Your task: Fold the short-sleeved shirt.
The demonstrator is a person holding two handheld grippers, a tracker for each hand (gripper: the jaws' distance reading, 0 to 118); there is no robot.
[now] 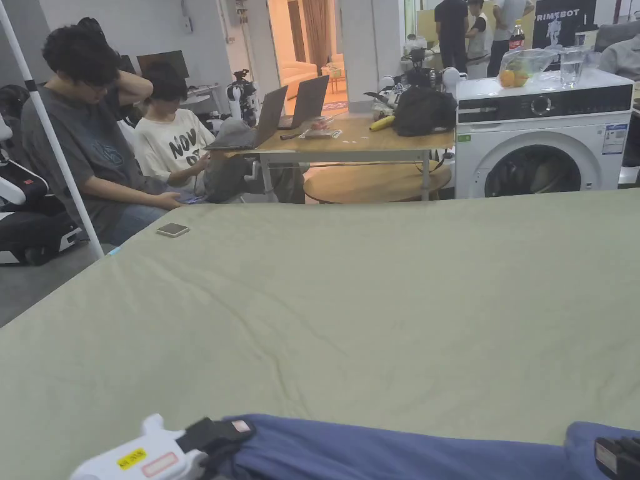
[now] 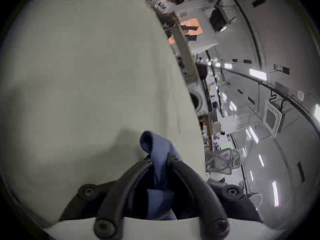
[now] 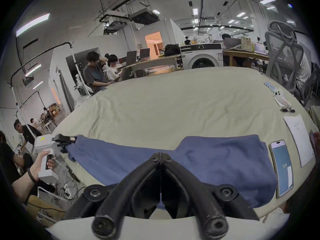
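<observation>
shirt (image 3: pixel 216 159): near edge of counter (image 1: pixel 375 300), long axis left-right | left hand-held gripper (image 2: pixel 160 159): clenched on its left end | right hand-held gripper (image 3: pixel 160 155): jaws closed at its near hem, apparently pinching cloth | both at shirt

From where I sit, a pale green sheet (image 1: pixel 387 300) covers the tabletop, and past its far edge stands a white washing machine (image 1: pixel 542 140) beside a wooden desk (image 1: pixel 350 145) carrying two open laptops (image 1: pixel 294 106) and a black bag (image 1: pixel 424 110). Two people (image 1: pixel 119 137) sit at the left by white walls, and a doorway (image 1: pixel 310 44) behind glows warm orange. Long ceiling lights (image 3: pixel 32 24) hang among black pipes overhead, with a grey mesh chair (image 3: pixel 284 53) at the right.
</observation>
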